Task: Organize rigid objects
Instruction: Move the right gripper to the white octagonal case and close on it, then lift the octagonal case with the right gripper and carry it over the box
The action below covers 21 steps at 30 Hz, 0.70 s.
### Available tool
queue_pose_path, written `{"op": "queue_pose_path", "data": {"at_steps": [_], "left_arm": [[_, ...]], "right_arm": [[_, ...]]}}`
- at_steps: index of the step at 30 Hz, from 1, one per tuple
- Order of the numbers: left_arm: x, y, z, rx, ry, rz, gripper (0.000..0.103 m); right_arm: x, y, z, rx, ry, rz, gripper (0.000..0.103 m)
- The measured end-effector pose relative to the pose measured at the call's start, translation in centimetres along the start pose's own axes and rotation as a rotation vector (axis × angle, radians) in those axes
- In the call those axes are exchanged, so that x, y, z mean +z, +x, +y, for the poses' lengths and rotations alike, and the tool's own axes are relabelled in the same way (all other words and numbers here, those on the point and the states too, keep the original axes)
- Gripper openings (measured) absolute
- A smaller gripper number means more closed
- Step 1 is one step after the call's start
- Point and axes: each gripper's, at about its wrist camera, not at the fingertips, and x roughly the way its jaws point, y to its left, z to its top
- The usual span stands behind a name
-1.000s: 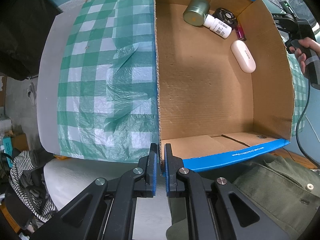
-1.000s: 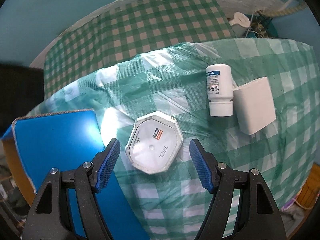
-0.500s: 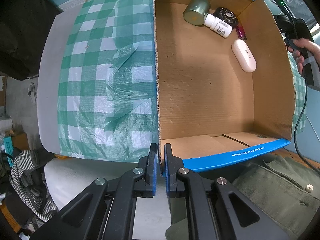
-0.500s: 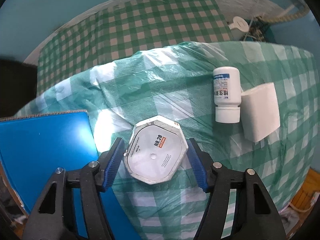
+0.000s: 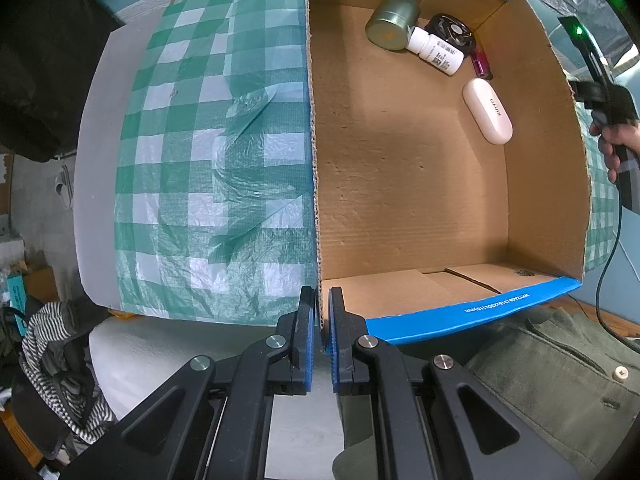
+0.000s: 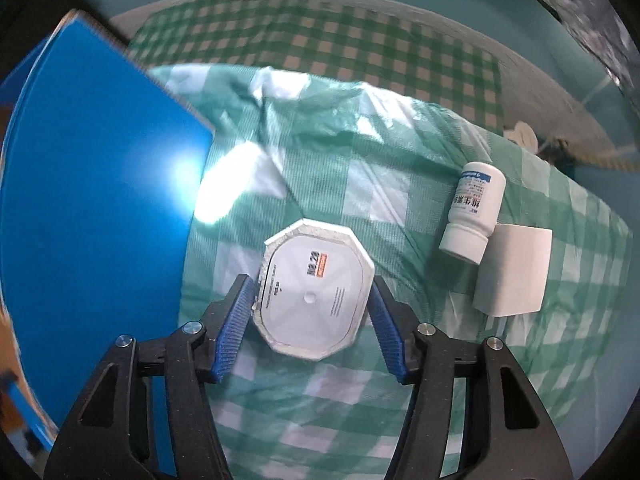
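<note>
The cardboard box (image 5: 400, 200) already holds a few things. The left gripper (image 5: 322, 320) is clamped on its wall. The right gripper (image 6: 312, 312) has just been closing around the octagonal container (image 6: 316, 292), maybe touching. A white bottle (image 6: 472, 212) waits outside.

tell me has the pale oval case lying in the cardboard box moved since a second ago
No. The pale oval case lies in the same spot by the cardboard box right wall, just below the white bottle.
</note>
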Motion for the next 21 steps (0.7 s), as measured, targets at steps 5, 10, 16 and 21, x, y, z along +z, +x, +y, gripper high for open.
{"op": "queue_pose_path", "data": {"at_steps": [5, 10, 16, 21], "left_arm": [[-0.1, 0.0, 0.0, 0.000, -0.006, 0.000, 0.006], [0.0, -0.1, -0.1, 0.002, -0.002, 0.001, 0.006], [0.0, -0.3, -0.1, 0.004, 0.001, -0.002, 0.006], [0.0, -0.3, -0.1, 0.004, 0.003, -0.003, 0.006]], "right_arm": [[-0.8, -0.1, -1.4, 0.039, 0.099, -0.029, 0.057], [-0.3, -0.2, -1.3, 0.025, 0.148, -0.062, 0.060], [-0.1, -0.2, -1.0, -0.008, 0.176, -0.083, 0.060], [-0.5, -0.4, -0.6, -0.039, 0.158, -0.105, 0.054]]}}
